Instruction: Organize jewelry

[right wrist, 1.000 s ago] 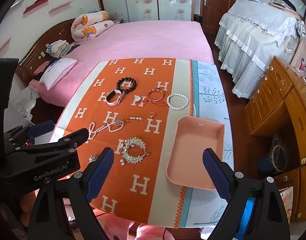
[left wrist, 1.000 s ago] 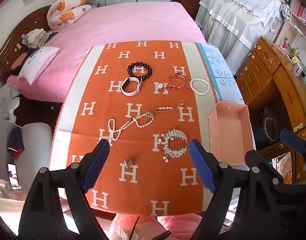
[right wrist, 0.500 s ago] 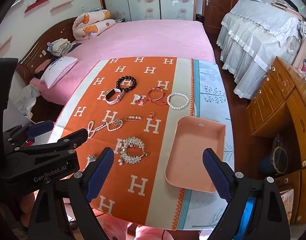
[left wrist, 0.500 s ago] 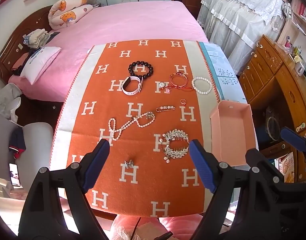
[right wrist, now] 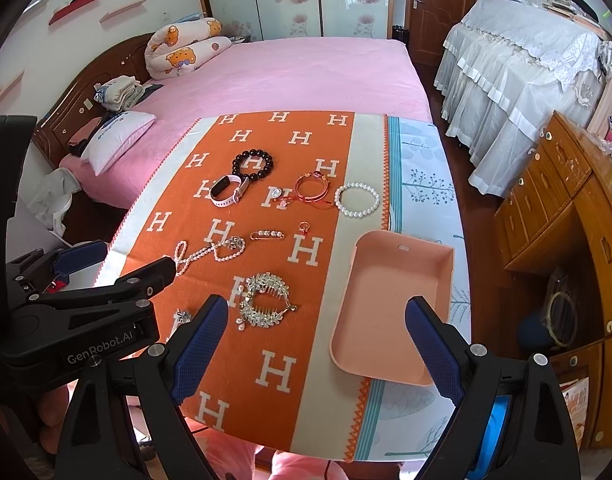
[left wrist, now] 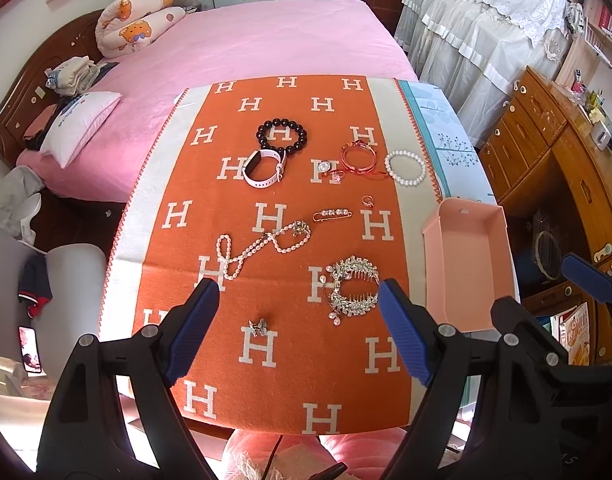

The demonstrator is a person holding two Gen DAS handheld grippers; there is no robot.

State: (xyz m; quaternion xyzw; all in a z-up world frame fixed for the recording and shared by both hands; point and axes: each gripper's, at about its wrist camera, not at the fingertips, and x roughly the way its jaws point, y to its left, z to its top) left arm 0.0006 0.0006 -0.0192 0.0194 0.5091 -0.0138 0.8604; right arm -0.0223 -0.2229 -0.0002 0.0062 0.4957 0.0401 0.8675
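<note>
Under right wrist: pink tray (right wrist: 390, 312) interior; left gripper (left wrist: 297, 328) gapes.

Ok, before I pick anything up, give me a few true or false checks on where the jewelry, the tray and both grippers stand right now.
1. The pink tray already holds the white pearl bracelet. False: the tray is empty, and the pearl bracelet lies on the cloth beyond it.
2. Both the left gripper and the right gripper are open and hold nothing. True.
3. The rhinestone hair comb lies on the orange H-patterned cloth. True.
4. The black bead bracelet sits inside the tray. False: it lies at the far end of the cloth, right next to the pink-strapped smartwatch.
5. The pearl necklace lies loose on the cloth. True.
</note>
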